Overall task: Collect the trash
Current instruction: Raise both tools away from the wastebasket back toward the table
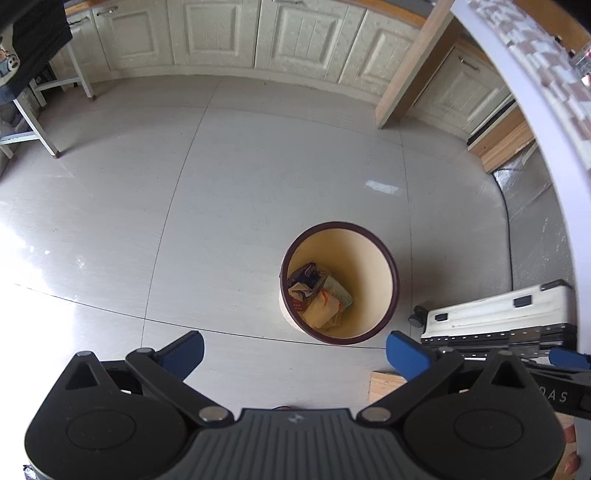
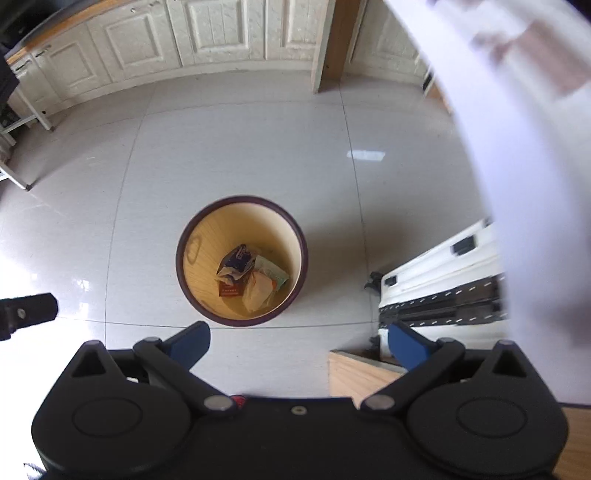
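Note:
A round cream trash bin with a dark rim (image 1: 391, 266) stands on the tiled floor; it also shows in the right wrist view (image 2: 301, 240). Several crumpled wrappers and papers (image 1: 319, 295) lie at its bottom, also seen from the right wrist (image 2: 255, 277). My left gripper (image 1: 295, 350) is open and empty, high above the floor, with the bin just ahead of it. My right gripper (image 2: 299, 341) is open and empty, above the bin's near rim. The right gripper's blue fingertip (image 1: 569, 358) shows at the far right of the left wrist view.
A white hard case with black latches (image 1: 498, 317) lies on the floor right of the bin, also in the right view (image 2: 443, 280). A white curved table edge (image 1: 535, 129) rises at right. Cream cabinets (image 1: 221, 33) line the far wall. A wooden post (image 1: 413, 66) and stool legs (image 1: 40, 129) stand nearby.

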`<action>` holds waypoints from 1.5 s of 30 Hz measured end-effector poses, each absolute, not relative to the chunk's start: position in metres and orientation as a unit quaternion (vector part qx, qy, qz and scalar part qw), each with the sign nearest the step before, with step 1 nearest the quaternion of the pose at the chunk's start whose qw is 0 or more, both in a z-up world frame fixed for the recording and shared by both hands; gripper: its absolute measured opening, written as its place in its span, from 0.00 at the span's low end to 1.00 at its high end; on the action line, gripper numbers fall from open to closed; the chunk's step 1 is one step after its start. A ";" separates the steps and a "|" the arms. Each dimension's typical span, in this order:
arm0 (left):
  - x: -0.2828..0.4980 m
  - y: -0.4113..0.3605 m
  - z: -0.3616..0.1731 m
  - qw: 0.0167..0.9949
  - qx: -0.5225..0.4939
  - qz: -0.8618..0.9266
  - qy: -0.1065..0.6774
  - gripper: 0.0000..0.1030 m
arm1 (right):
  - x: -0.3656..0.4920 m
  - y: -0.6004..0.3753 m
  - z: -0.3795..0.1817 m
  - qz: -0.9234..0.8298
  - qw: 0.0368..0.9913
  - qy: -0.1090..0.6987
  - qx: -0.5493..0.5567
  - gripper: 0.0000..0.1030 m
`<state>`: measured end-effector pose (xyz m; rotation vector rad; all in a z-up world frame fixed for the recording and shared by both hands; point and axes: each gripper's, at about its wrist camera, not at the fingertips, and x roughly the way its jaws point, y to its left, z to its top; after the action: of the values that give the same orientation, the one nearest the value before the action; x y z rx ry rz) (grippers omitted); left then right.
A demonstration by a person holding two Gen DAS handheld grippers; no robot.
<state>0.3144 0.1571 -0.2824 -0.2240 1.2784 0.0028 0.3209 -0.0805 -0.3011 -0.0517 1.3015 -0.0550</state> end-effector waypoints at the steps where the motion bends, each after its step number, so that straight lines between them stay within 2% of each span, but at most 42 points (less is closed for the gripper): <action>1: 0.310 0.156 -0.271 0.800 -0.103 0.001 0.591 1.00 | 0.319 -0.083 -0.290 -0.024 0.798 0.602 -0.025 1.00; 15: 0.272 0.139 -0.141 0.844 -0.102 -0.005 0.527 1.00 | 0.282 -0.078 -0.150 0.026 0.831 0.556 -0.002 1.00; 27: 0.248 0.129 -0.058 0.887 -0.104 -0.015 0.449 1.00 | 0.255 -0.100 -0.044 0.033 0.893 0.448 -0.007 1.00; 36: 0.249 0.085 -0.015 0.913 -0.088 -0.034 0.397 1.00 | 0.235 -0.161 0.009 -0.002 0.925 0.380 0.009 1.00; 45: 0.247 -0.002 0.010 0.927 -0.076 -0.037 0.366 1.00 | 0.225 -0.252 0.025 -0.023 0.936 0.350 0.019 1.00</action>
<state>0.2473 -0.0020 0.0097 -0.1559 0.7498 -0.0757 0.2250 -0.2515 0.0251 0.0395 0.7160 -0.0460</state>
